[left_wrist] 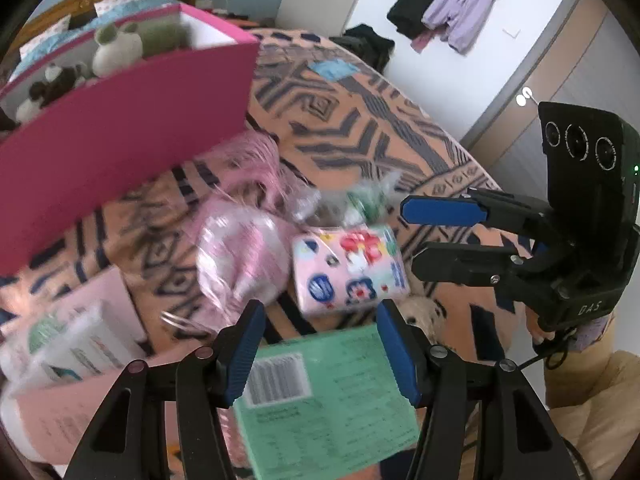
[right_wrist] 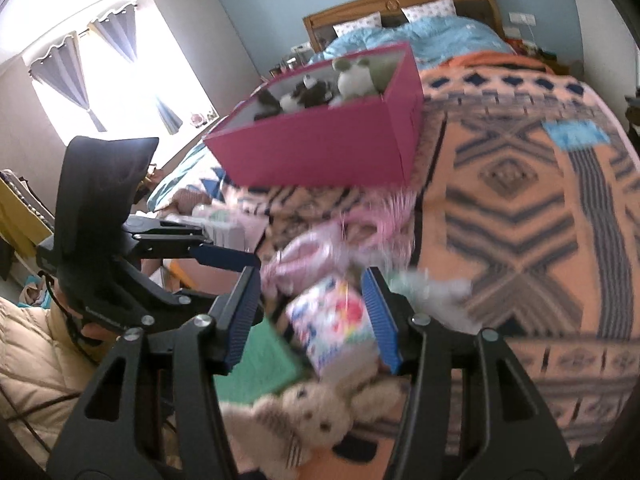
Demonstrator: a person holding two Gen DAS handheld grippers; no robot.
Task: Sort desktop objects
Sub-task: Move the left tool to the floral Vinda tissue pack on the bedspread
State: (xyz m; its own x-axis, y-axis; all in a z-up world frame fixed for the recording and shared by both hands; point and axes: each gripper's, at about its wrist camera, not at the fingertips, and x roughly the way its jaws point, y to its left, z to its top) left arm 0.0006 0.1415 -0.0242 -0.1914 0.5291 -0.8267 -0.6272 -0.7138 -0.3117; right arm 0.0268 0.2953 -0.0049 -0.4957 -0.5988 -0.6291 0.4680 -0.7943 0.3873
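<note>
My left gripper (left_wrist: 320,354) is open above a green box (left_wrist: 326,404) with a barcode, which lies between and below its blue pads. A pink tissue pack with flower prints (left_wrist: 348,270) lies just beyond it. My right gripper (right_wrist: 312,314) is open over that tissue pack (right_wrist: 334,322), with a beige plush rabbit (right_wrist: 320,414) below and the green box (right_wrist: 260,364) to the left. The right gripper shows in the left wrist view (left_wrist: 440,236), open. The left gripper shows in the right wrist view (right_wrist: 224,258). A magenta box (left_wrist: 120,152) with plush toys stands behind on the blanket.
Pink plastic-wrapped items (left_wrist: 240,252) and a clear crinkled bag (left_wrist: 360,196) lie between the tissue pack and the magenta box (right_wrist: 320,148). A pale pink box (left_wrist: 76,360) with packets sits at left. A blue packet (right_wrist: 576,134) lies on the orange patterned blanket (right_wrist: 520,220).
</note>
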